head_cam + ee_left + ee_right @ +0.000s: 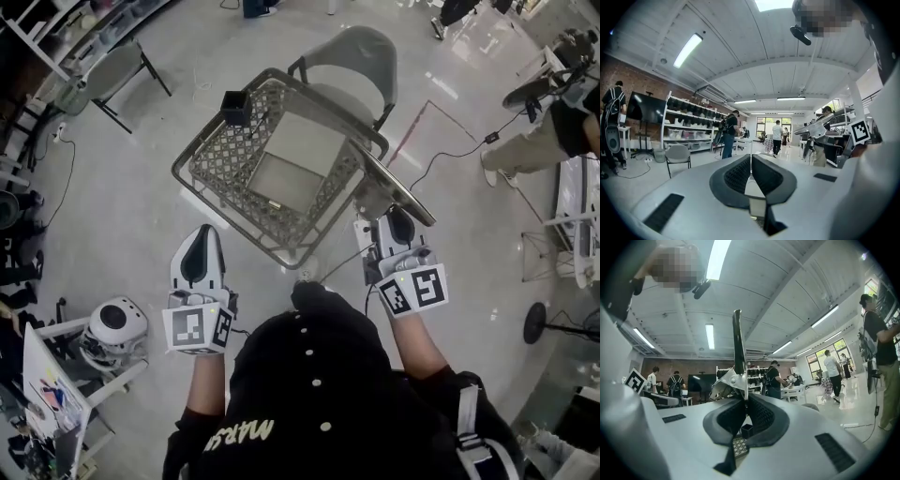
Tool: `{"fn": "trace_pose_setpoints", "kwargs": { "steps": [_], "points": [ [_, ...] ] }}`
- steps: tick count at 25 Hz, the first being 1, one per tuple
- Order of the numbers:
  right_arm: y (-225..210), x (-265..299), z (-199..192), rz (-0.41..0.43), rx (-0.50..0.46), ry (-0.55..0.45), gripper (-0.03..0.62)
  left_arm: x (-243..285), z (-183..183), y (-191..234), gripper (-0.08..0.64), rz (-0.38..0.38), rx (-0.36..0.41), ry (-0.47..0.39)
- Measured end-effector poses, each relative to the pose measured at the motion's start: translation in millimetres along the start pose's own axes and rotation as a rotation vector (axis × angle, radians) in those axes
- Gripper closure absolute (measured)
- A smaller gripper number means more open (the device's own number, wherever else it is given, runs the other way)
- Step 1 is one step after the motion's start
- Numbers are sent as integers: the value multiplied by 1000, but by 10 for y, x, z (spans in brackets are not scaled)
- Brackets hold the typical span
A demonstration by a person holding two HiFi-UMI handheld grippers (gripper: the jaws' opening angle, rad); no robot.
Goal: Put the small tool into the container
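Note:
A wire-mesh basket (pixel 220 164) stands tilted in front of me on the floor, with pale flat boxes (pixel 300 155) inside and a small black cube (pixel 236 107) at its far rim. By the basket's right corner my right gripper (pixel 378 217) is shut on a small tool (pixel 401 192). In the right gripper view the tool (pixel 737 348) has a metal head at the jaws and a long dark flat part rising from it. My left gripper (pixel 203 232) hangs left of the basket's near corner. In the left gripper view this left gripper (pixel 751 159) is shut with nothing in it.
A grey chair (pixel 354 54) stands right behind the basket and another chair (pixel 114 67) at the far left. A white round device (pixel 114 324) lies on the floor at my left. Cables cross the floor, and a person (pixel 548 141) is at the right edge.

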State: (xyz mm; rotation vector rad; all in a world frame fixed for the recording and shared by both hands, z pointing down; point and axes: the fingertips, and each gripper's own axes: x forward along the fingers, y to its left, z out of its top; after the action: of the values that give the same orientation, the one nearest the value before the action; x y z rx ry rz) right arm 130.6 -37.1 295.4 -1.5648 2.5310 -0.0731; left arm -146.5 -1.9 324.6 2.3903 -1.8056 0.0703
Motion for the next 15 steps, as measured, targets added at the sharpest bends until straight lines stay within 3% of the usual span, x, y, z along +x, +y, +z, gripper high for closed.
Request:
{"fn": "trace_pose_setpoints", "kwargs": {
  "steps": [15],
  "points": [
    [-483,963,16,101,7,16,577,907,283,140,526,65,5,-18]
  ]
}}
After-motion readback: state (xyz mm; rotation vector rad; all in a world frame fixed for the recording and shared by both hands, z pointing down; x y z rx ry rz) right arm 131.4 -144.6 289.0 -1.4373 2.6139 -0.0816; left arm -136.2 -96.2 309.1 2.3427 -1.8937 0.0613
